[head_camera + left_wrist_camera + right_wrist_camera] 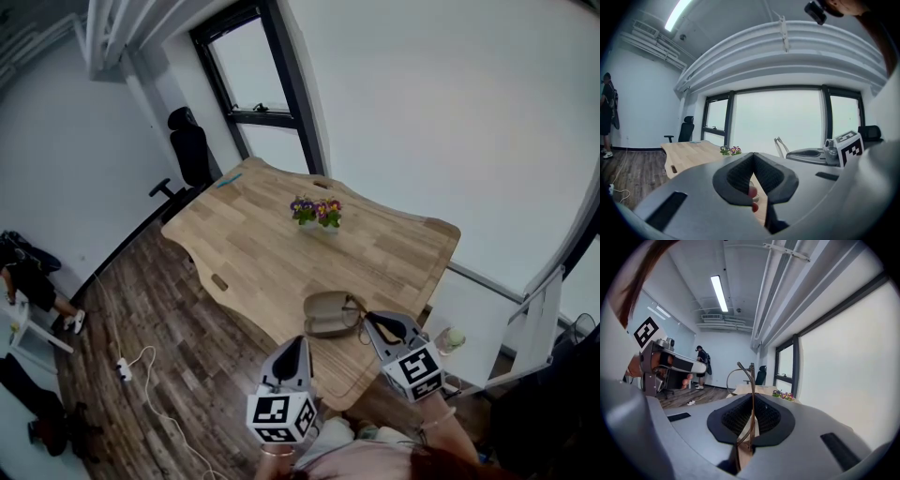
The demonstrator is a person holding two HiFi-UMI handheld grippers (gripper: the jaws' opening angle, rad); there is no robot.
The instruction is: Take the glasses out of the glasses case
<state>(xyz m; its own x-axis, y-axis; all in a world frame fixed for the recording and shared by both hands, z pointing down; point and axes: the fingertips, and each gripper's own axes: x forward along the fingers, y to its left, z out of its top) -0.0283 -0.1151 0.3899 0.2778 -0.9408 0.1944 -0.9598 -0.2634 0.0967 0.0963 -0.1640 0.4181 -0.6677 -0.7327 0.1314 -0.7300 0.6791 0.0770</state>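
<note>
The tan glasses case (pixel 323 314) lies open near the front edge of the wooden table (pixel 281 244). Just right of the case, my right gripper (pixel 372 321) is shut on the glasses (pixel 355 308). In the right gripper view one thin brown temple runs up between the pads (pixel 764 418), and the glasses (pixel 739 377) rise above the right gripper (pixel 751 404), a round rim to the left. My left gripper (pixel 294 345) hovers at the table's front edge, shut and holding nothing; in its own view the left gripper (pixel 753 158) shows its jaws meeting at the tip.
A small pot of purple and yellow flowers (pixel 317 211) stands mid-table. A black office chair (pixel 190 145) is at the far corner by the window. A white side table (pixel 469 328) stands to the right. A person (pixel 701 365) stands far across the room.
</note>
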